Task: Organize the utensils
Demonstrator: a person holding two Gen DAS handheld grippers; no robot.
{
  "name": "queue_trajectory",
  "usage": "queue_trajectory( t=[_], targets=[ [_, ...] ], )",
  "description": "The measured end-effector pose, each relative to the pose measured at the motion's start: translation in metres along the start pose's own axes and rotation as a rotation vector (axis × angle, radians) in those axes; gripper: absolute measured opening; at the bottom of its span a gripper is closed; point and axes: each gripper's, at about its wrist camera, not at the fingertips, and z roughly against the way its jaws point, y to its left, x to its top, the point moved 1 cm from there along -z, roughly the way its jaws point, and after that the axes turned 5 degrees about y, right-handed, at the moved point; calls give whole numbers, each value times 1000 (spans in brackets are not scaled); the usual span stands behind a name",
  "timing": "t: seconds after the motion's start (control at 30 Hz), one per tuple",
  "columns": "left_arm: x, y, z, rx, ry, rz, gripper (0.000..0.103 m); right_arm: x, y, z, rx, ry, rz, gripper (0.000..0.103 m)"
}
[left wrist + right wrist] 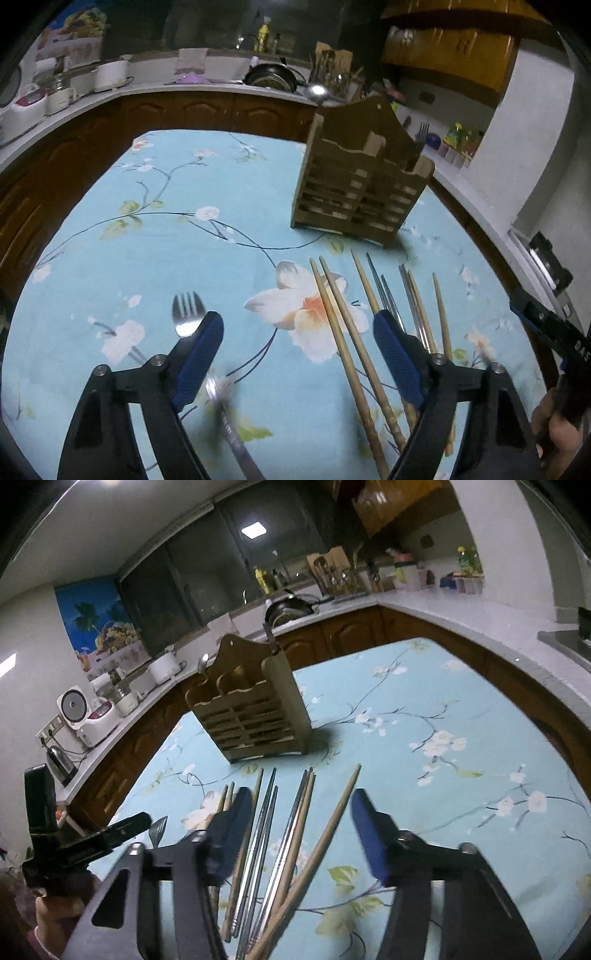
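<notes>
1. Your left gripper (297,334) hangs low over the blue flowered tablecloth (177,206), jaws wide and holding nothing. A fork (187,314) lies beside its left finger in the lower left of that view, partly hidden. A blurred metal handle (229,413) lies between the jaws, untouched.
2. Your right gripper (301,823) straddles the chopsticks (280,834) at lower centre of its view, jaws about half open. The pads do not press on any stick, as far as I can tell.
3. The chopsticks lie loosely fanned, tips toward the wooden holder (251,716). Some are pale wood, some thin grey metal.
4. The holder stands upright past the tips (a spoon and a dark handle seem to stand in it already).
5. Handling, my judgement: sticks are light, stiff and round, so they will likely roll or scissor out of a pinch. The metal ones look slicker. Take them near mid-length, several bunched parallel.
6. The fork is flat and low on cloth. Grip its handle, not the tines.
</notes>
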Motion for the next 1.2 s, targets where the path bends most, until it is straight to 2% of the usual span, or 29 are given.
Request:
queue_trajectory(
  t=[0.17,0.33,0.6,0.77,0.9,1.2],
  targets=[
    [16,-6,-31,3,67,-20,66,9,7,-32,24,75,9,30],
    [30,-7,-60,1,119,-8,58,16,18,-70,39,161,36,20],
    [40,-10,-95,2,178,-28,51,23,18,-122,-12,269,62,15],
    [44,-14,-110,-7,202,-47,47,22,9,-136,-47,307,66,12],
    [47,-22,-120,23,200,-93,45,25,7,-141,-45,319,70,8],
    [52,-31,-132,75,205,-169,21,30,11,-148,-56,328,121,8]
  ],
)
